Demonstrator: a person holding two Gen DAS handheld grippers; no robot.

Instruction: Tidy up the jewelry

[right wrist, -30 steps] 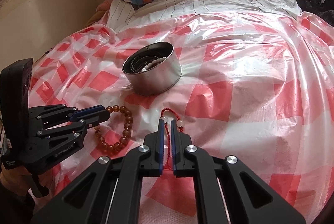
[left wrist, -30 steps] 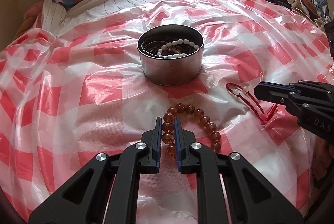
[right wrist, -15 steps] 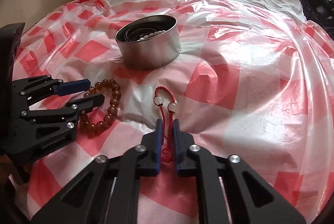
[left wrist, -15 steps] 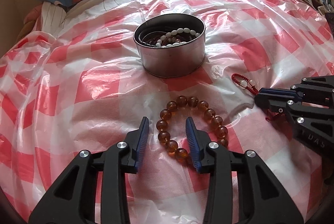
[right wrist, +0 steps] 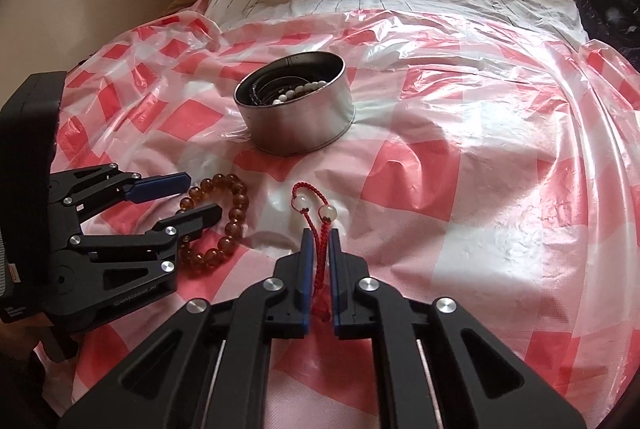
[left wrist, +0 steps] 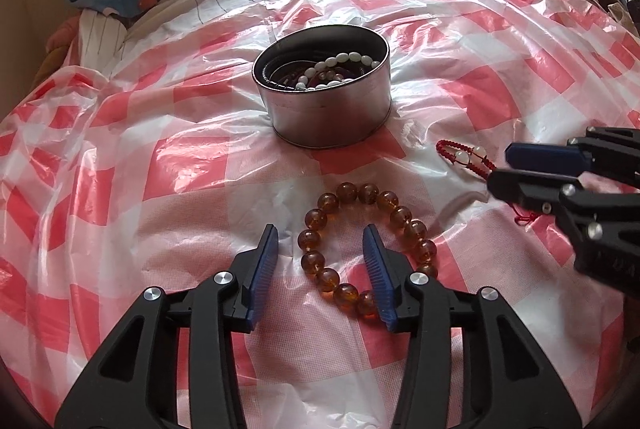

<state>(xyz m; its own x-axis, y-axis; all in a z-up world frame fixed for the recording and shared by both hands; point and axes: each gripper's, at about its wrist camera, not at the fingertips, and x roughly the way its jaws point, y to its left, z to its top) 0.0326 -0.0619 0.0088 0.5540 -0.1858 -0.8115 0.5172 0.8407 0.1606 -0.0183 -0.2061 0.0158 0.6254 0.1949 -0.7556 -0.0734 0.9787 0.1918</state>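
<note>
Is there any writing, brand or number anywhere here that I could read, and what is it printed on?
"GenRobot.AI", raised lettering on the left gripper body, seen from the right wrist; blurred, so this reading is uncertain.
"DA", the only letters of a mark in view on the right gripper body, seen from the left wrist; the rest is cut off.
A small white and red sticker on the left gripper's black housing: too small to read.
The metal tin shows no lettering.

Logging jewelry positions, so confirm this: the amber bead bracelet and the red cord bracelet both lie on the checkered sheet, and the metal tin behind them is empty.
One detail is wrong: the metal tin is not empty. The left wrist view shows white beads and dark bands inside it. The rest holds: the amber bead bracelet and the red cord bracelet both lie on the checkered sheet in front of it.
</note>
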